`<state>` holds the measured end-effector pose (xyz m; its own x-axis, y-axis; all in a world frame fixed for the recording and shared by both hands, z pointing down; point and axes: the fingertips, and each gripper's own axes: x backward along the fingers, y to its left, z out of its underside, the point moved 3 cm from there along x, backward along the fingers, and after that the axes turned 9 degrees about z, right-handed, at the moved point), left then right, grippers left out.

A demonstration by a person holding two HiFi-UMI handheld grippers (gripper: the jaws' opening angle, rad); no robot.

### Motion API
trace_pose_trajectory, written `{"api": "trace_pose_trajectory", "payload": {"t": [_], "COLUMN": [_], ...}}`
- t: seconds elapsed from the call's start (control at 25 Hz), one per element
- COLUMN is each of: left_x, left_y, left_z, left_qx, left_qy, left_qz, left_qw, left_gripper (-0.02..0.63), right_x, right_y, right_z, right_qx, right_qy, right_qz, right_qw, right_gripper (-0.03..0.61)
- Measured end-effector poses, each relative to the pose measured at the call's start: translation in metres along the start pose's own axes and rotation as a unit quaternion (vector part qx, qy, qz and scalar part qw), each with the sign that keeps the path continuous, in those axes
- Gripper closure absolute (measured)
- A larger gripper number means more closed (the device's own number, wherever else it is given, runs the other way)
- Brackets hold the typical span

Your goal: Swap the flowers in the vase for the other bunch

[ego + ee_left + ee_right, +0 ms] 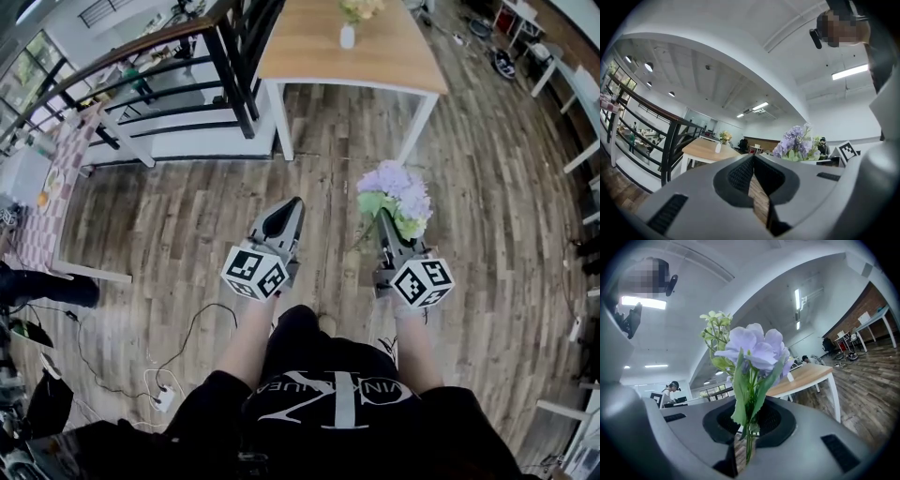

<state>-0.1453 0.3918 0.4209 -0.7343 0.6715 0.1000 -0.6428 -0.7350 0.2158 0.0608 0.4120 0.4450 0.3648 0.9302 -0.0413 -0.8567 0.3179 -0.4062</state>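
Purple flower bunch [398,195] is clamped in right gripper [382,217], left gripper [295,202] closed empty, over brown wood-plank floor [187,216] near white-legged wooden table [309,47]

Black logo T-shirt [328,405]; grey left tool [292,202], right tool [383,217]; black-white marker cubes [255,272].

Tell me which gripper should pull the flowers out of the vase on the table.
Left. The left gripper is shut and empty, while the right gripper is shut on the purple flower bunch. Both look about equally far from the white vase on the wooden table.
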Motion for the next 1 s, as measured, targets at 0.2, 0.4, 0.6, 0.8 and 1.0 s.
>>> {"api": "trace_pose_trajectory", "payload": {"t": [0.2,0.4,0.6,0.8,1.0], "left_x": [-0.01,-0.044,-0.084,-0.117,-0.142], "left_y": [0.019,0.039,0.071,0.109,0.145], "left_z": [0.0,0.002,0.001,-0.009,-0.018], "left_qx": [0.001,-0.01,-0.003,0.001,0.006], "left_qy": [0.008,0.004,0.004,0.003,0.001], "left_qz": [-0.005,-0.006,0.008,0.016,0.019], "left_qw": [0.9999,0.9999,1.0,0.9999,0.9998], "left_gripper": [0.603,0.603,0.603,0.603,0.603], "right_x": [-0.021,-0.049,-0.087,-0.13,-0.17], "right_y": [-0.002,-0.02,-0.035,-0.049,-0.057], "right_z": [0.005,-0.003,-0.013,-0.027,-0.036], "right_qx": [-0.007,-0.011,-0.004,-0.001,-0.002], "right_qy": [0.008,-0.001,-0.001,-0.003,-0.002], "right_qz": [-0.006,0.0,0.01,0.023,0.029], "right_qw": [1.0,1.0,1.0,1.0,1.0], "right_gripper": [0.518,0.518,0.518,0.518,0.518]}}
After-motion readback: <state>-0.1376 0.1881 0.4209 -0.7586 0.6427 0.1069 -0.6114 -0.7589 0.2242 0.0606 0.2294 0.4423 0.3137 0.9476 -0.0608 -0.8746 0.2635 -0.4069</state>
